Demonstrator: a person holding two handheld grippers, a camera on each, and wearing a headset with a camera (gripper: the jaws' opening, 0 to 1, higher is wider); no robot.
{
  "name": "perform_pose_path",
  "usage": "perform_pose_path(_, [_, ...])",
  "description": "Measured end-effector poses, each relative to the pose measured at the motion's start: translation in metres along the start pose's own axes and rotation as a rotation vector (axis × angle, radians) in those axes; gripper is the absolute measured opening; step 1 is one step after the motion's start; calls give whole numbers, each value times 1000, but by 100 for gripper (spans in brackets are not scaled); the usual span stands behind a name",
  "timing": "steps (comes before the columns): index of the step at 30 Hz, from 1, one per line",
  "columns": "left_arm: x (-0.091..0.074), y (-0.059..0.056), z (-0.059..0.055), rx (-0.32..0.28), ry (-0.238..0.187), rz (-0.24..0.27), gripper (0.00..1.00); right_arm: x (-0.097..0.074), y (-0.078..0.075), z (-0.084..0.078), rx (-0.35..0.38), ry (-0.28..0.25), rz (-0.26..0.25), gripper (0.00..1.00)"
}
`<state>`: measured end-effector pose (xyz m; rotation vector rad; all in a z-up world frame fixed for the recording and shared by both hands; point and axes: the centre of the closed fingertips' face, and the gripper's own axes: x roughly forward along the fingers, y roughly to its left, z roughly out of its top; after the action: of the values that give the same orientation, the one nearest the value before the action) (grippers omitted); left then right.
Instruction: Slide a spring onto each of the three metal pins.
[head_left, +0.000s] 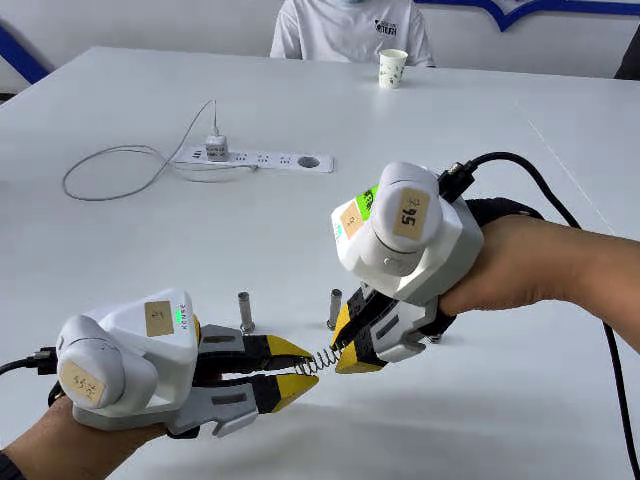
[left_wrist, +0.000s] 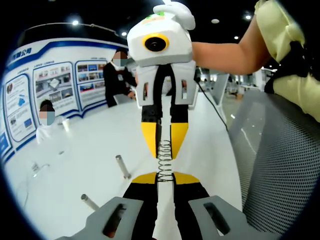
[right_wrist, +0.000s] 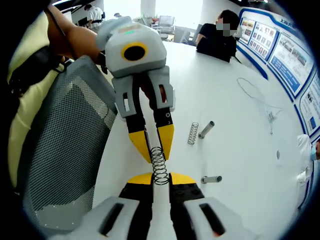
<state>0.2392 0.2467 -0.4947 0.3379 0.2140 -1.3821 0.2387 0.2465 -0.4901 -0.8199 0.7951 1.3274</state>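
Note:
One small steel spring (head_left: 318, 361) hangs in the air above the white table (head_left: 480, 150), stretched between my two grippers. My left gripper (head_left: 305, 368), low on the left, is shut on one end; my right gripper (head_left: 345, 358) is shut on the other. In the left gripper view the spring (left_wrist: 164, 160) runs from my own jaws up to the right gripper (left_wrist: 164, 142). Two bare metal pins (head_left: 245, 310) (head_left: 334, 308) stand on the table just behind the grippers. The right gripper view shows another spring (right_wrist: 192, 133) on the table beside a pin (right_wrist: 206, 129).
A white power strip (head_left: 255, 158) with a charger and a looped cable lies mid-table. A paper cup (head_left: 392, 68) stands at the far edge in front of a seated person (head_left: 350, 30). A grey mesh chair (right_wrist: 75, 140) sits by the near table edge.

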Motion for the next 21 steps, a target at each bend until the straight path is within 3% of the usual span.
perform_pose_path(13, [-1, 1, -2, -8, 2, 8, 11, -4, 4, 20, -15, -41, 5, 12])
perform_pose_path(21, [-1, 1, -2, -11, -2, 8, 11, -4, 5, 27, -33, -38, 3, 12])
